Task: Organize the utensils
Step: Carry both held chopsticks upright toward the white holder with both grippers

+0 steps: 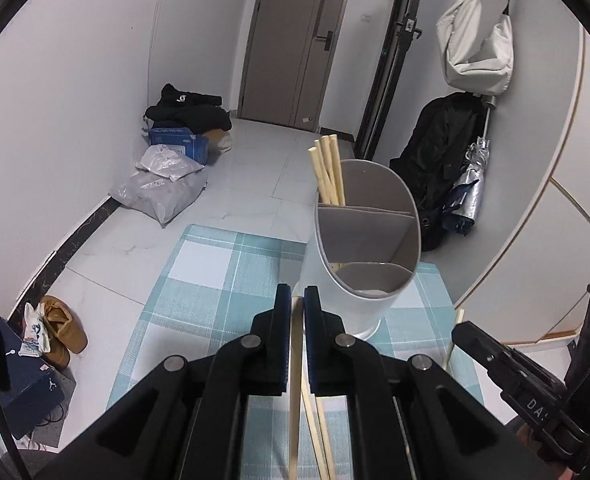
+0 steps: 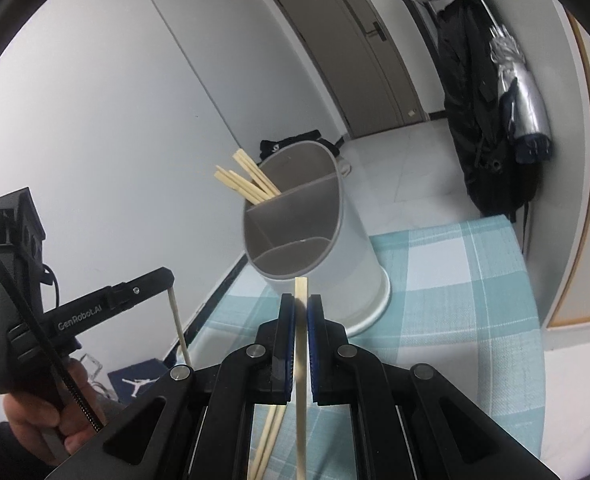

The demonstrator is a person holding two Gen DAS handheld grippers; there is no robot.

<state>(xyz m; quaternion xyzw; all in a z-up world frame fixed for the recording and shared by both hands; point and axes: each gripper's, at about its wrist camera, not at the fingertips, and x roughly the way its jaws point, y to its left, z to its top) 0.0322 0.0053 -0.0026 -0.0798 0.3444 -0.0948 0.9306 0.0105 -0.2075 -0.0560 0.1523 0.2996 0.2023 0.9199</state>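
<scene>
A white utensil holder [image 1: 321,276] with grey dividers stands on the blue checked tablecloth [image 1: 215,276]; several pale wooden chopsticks [image 1: 327,168] lean in its far compartment. My left gripper [image 1: 297,300] is shut on one chopstick [image 1: 295,360], just short of the holder. My right gripper [image 2: 301,304] is shut on another chopstick [image 2: 301,344], whose tip pokes up in front of the holder [image 2: 359,280]. The left gripper [image 2: 169,280] also shows at the left of the right wrist view, its chopstick [image 2: 179,324] hanging down. More loose chopsticks [image 2: 269,436] lie on the cloth below both grippers.
Beyond the table's far edge, on the tiled floor, lie plastic bags [image 1: 163,188], a blue box [image 1: 183,142] and shoes [image 1: 61,328]. A coat [image 1: 435,152] and an umbrella [image 1: 473,184] hang at the right wall. A hand [image 2: 43,420] holds the left gripper.
</scene>
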